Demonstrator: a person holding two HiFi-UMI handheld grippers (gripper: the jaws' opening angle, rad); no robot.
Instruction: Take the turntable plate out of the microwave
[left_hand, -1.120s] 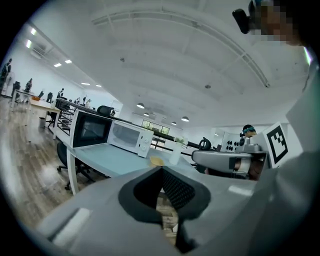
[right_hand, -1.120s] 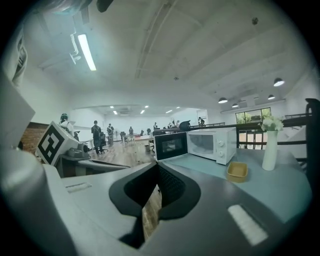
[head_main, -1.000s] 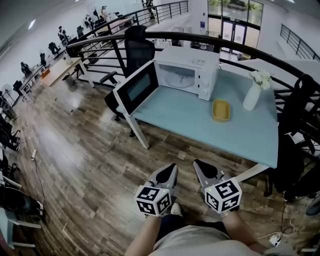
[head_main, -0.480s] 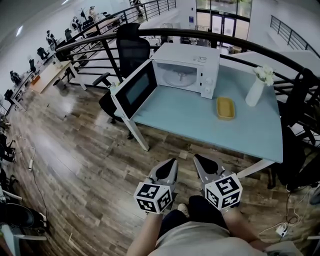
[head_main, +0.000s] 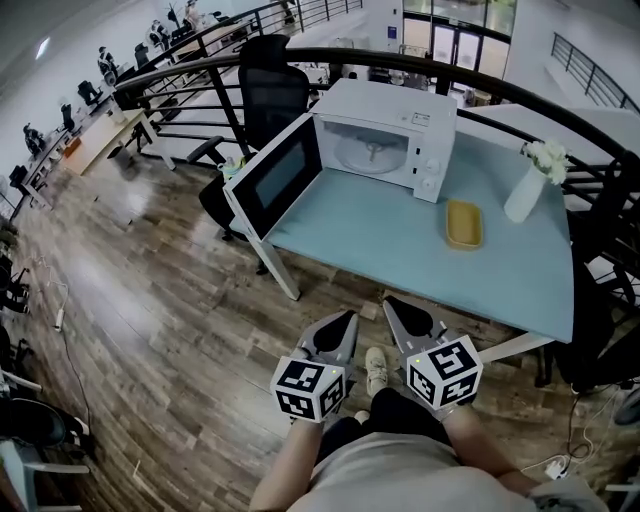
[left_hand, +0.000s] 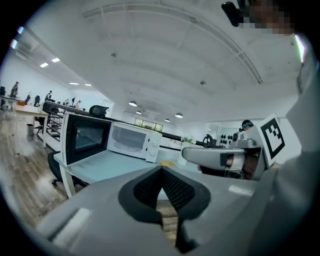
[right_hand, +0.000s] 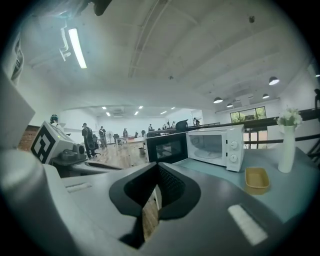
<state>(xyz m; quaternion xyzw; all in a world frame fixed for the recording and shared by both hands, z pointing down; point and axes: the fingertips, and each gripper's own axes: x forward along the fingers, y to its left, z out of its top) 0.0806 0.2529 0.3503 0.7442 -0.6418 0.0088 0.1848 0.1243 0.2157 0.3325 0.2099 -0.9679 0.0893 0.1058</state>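
Jaws pressed together on both sides, nothing between them: the left gripper (left_hand: 161, 171) and the right gripper (right_hand: 157, 168) are held low and side by side in front of the person, over the wooden floor (head_main: 170, 330) and well apart from the table (head_main: 400, 250). Out ahead, the microwave (head_main: 400, 115) sits at the far left end of the pale blue tabletop, its door (head_main: 280, 172) swung wide open along the table's left edge. And there's the prize: the turntable plate (head_main: 370, 152), lying flat inside the cavity, nothing touching it. To the right of the microwave stand a small yellow tray (head_main: 463, 223) and a white vase (head_main: 527, 190) with flowers. Nothing's begun, by my reading; the approach comes first. The risks? That open door juts out on the left side of the way in, and a gripper or elbow could knock it. Both grippers need to spread before they reach in. Go in closed and they'd only shove the plate toward the back wall. Glass looks smooth and probably heavy, so a pinch on one side of the rim could let it tip and slip, or catch the cavity's lip coming out.
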